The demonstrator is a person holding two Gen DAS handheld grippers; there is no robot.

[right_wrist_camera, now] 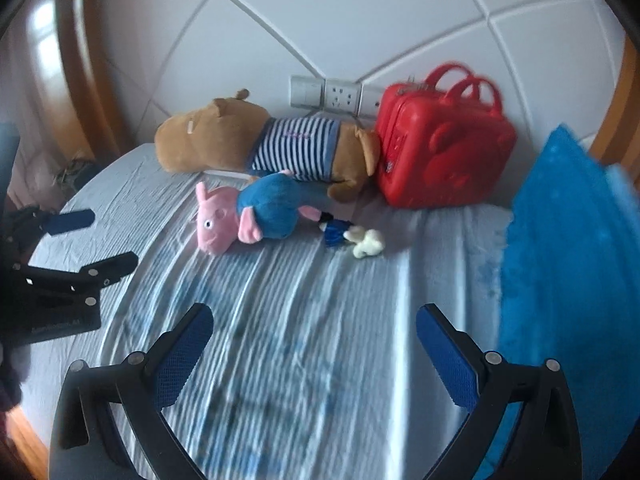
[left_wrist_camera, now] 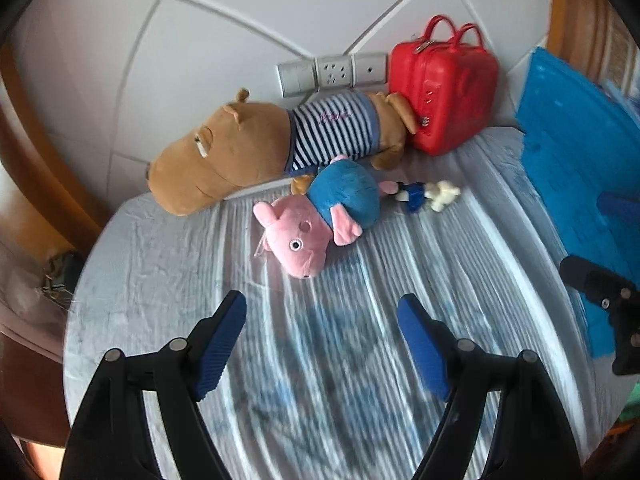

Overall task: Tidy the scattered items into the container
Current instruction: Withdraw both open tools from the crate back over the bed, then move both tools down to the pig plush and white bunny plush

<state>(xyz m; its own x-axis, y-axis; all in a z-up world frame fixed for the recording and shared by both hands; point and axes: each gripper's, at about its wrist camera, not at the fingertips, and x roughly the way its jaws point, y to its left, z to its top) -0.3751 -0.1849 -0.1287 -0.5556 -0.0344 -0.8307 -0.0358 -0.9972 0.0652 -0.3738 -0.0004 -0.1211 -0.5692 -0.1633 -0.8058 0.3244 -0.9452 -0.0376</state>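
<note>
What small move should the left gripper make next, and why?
Probably carry the left gripper forward to the pink pig plush. The gripper is open and empty above the striped sheet, and the pig lies straight ahead, the nearest toy.

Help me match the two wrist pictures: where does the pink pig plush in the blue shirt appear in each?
Left wrist: pink pig plush lies at centre, head toward the camera, above the open jaws.
Right wrist: the pig lies left of centre, head pointing left.
Shared landmark: the red case behind it, against the headboard.
</note>
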